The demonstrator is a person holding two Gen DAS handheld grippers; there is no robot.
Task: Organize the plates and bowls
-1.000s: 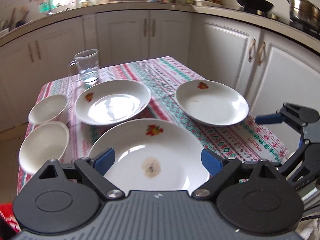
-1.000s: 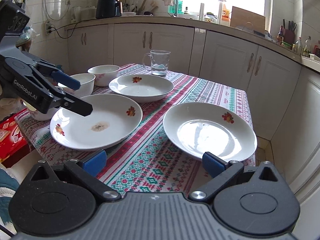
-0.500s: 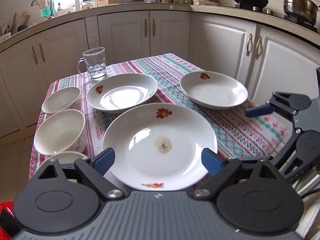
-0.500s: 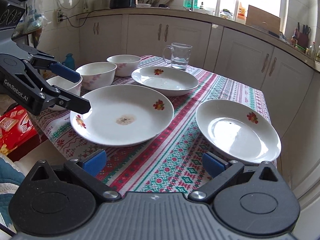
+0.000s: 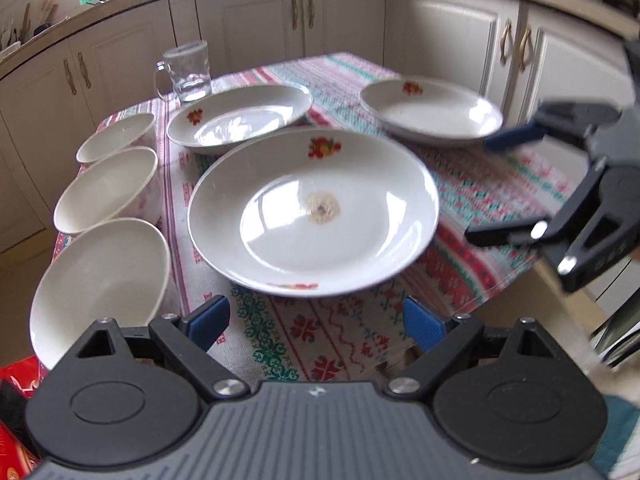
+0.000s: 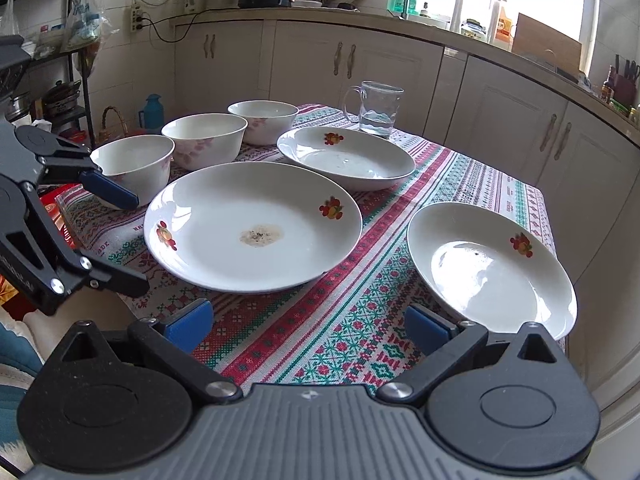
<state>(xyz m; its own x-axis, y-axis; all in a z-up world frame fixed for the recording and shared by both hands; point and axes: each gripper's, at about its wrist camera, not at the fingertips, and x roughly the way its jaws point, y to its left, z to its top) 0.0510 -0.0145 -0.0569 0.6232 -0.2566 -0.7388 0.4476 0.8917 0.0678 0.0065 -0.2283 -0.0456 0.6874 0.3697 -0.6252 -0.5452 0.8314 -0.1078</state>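
Left wrist view: my left gripper (image 5: pixel 316 322) sits at the bottom of the frame, jaws wide, nothing between the blue pads. Just beyond them, centre frame, lies the large stained plate (image 5: pixel 314 216) on the patterned tablecloth (image 5: pixel 472 196). A second floral plate (image 5: pixel 240 120) lies behind it, upper centre, and a third plate (image 5: pixel 432 114) at upper right. Three white bowls run down the left side: nearest bowl (image 5: pixel 100 288), middle bowl (image 5: pixel 108 190), far bowl (image 5: pixel 118 138). A glass mug (image 5: pixel 188 72) stands behind the second plate. The right gripper (image 5: pixel 500 188) enters at right edge, jaws spread, empty.

Right wrist view: my right gripper (image 6: pixel 308 332) is at the bottom, jaws wide and empty, over the near tablecloth edge. The stained plate (image 6: pixel 252 226) is at centre, the third plate (image 6: pixel 492 270) lower right, overhanging the table edge slightly. The left gripper (image 6: pixel 120 240) shows at left edge, jaws apart, its upper pad close to the nearest bowl (image 6: pixel 134 166); I cannot tell whether they touch.
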